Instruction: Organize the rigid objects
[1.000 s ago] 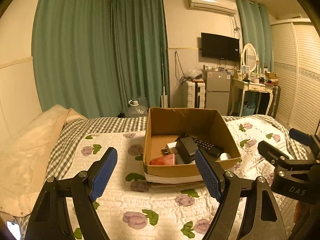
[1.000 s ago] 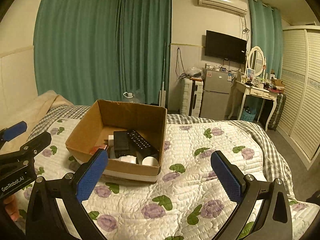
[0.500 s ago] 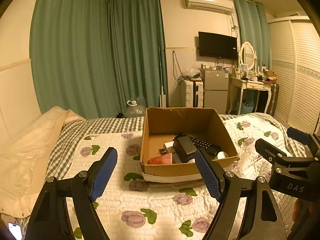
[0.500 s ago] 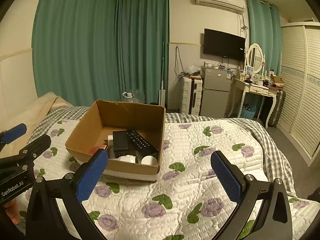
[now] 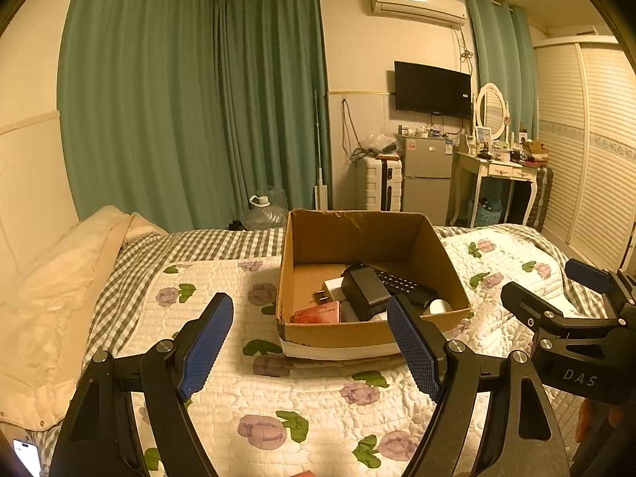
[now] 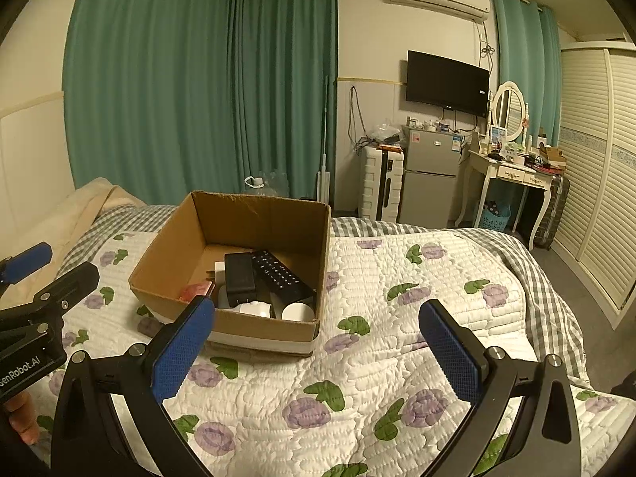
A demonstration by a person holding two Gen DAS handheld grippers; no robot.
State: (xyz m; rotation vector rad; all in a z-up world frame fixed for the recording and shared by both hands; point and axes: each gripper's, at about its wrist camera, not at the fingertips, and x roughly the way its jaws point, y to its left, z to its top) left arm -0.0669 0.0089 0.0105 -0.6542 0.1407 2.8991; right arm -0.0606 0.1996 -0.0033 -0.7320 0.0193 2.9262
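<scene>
your left claw point(image 5: 310, 342) is held above the floral quilt point(image 5: 318, 417) with its blue pads point(image 5: 204, 342) spread wide apart and nothing between them. your right claw point(image 6: 318, 351) is the same — pads point(image 6: 449, 353) well apart, gripping nothing, hovering over the quilt on the near side of the bed.

the cardboard box point(image 5: 369, 234) sits on the quilt just beyond both claws; from the left wrist it lies ahead and slightly right, from the right wrist ahead and to the left. white tape runs along the bottom of its near wall. inside, a black remote control point(image 6: 280, 272) lies slanted toward the near right corner, with a black power adapter point(image 6: 238, 278) just beside it on its left and a white plug point(image 5: 332, 288) partly tucked under the adapter's far left end. a pink packet point(image 5: 318, 312) rests against the near left wall, and a white round object point(image 6: 298, 312) sits in the near right corner, touching another white piece point(image 6: 254, 309) beside it — what either one is, you cannot tell from here.

a cream blanket point(image 5: 59, 286) is bunched along the left edge of the bed. across the room stand green curtains point(image 5: 179, 99), a wall-mounted tv point(image 5: 433, 89), a small grey fridge point(image 5: 427, 179) and a white dressing table point(image 5: 501, 171) with an oval mirror.
</scene>
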